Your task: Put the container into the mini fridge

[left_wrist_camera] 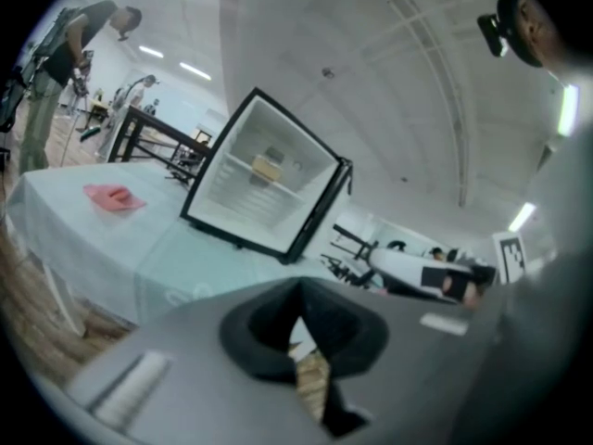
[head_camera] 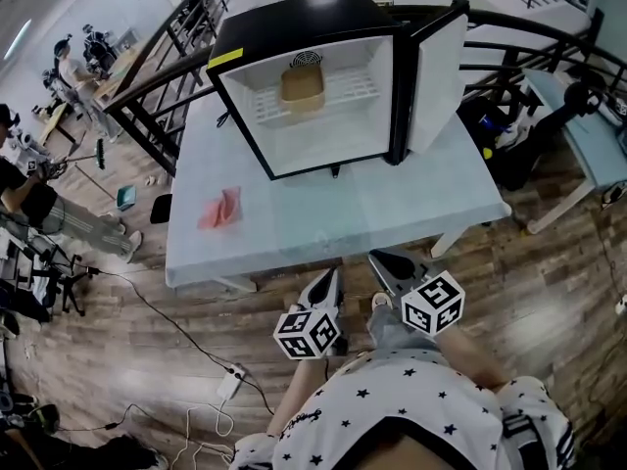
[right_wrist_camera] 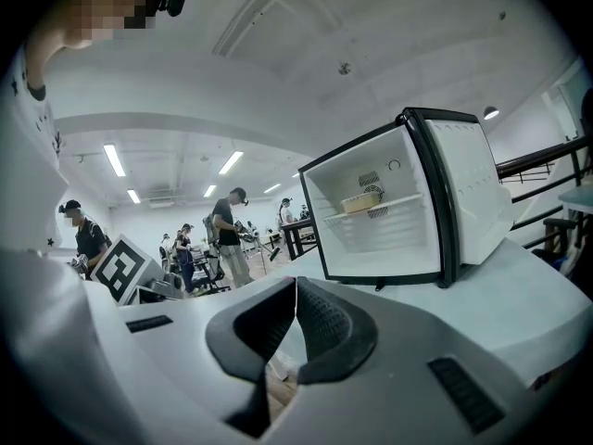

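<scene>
The tan container (head_camera: 303,86) sits on the shelf inside the mini fridge (head_camera: 294,23), so the placing looks done. What likely remains is the door (head_camera: 436,76), standing wide at the fridge's right. The left gripper (head_camera: 330,276) and right gripper (head_camera: 380,259) hang well short of the fridge, each with its jaws pressed together on nothing. Push the door's outer edge gently, lest the fridge slide. The yellow label (head_camera: 227,59) on the fridge's top edge is too small to read, and no brand shows.

Illumination is bright, even and diffuse, supplied by ceiling strip lights (right_wrist_camera: 116,160). Shadows are soft. Both gripper views show strong fisheye curvature and black corners; the left gripper view is motion-blurred, its foreground out of focus
</scene>
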The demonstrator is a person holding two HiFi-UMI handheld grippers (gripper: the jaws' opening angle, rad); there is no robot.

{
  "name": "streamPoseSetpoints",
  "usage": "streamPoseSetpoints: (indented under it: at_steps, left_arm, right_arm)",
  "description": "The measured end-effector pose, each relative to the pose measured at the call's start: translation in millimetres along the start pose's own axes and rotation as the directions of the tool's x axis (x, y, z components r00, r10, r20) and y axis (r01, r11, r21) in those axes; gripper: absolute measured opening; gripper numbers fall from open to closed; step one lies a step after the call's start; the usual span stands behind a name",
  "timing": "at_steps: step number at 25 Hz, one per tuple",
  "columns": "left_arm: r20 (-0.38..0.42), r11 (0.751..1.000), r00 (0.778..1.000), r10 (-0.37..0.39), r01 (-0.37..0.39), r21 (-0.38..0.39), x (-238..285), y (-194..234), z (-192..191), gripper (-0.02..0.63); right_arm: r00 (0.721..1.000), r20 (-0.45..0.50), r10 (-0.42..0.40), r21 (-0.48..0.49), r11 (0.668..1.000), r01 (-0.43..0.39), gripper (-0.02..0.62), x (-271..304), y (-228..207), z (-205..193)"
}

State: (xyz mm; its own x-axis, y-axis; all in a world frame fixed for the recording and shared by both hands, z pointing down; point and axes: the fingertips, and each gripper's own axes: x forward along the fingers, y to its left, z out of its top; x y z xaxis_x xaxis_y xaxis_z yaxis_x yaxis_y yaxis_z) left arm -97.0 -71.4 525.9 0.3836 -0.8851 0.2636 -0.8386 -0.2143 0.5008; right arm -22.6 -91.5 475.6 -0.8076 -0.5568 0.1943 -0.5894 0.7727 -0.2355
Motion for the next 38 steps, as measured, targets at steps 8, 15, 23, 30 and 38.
streamPoseSetpoints:
  at_steps: [8,15,23,30,38]
  left_arm:
    - [0.021,1.000,1.000,-0.008,0.009,-0.013,-27.4,-13.9,-11.2,0.005]
    - [0.022,1.000,1.000,-0.018,0.018,-0.006,-36.5,-22.5,-13.9,0.005]
    - [0.029,1.000,0.999,-0.025,0.025,-0.009,-35.8,-25.5,-15.0,0.005]
    - [0.030,1.000,0.999,-0.023,0.023,-0.021,-39.2,-22.0,-13.0,0.005]
    - [0.024,0.999,0.999,-0.021,0.022,-0.027,-38.8,-19.2,-14.7,0.005]
  right_arm:
    - [1.000,0.017,-0.004,0.005,1.000,0.004,0.021,-25.0,20.6,-10.6]
    - [0.999,0.029,-0.016,0.005,1.000,0.015,0.021,-38.0,29.2,-12.6]
    - [0.999,0.036,-0.034,0.001,0.999,0.034,0.020,-42.6,26.5,-14.4]
    - [0.999,0.029,-0.033,0.001,0.999,0.033,0.020,-40.9,30.9,-15.1]
    - [0.999,0.029,-0.042,0.005,0.999,0.042,0.020,-40.6,28.3,-16.6]
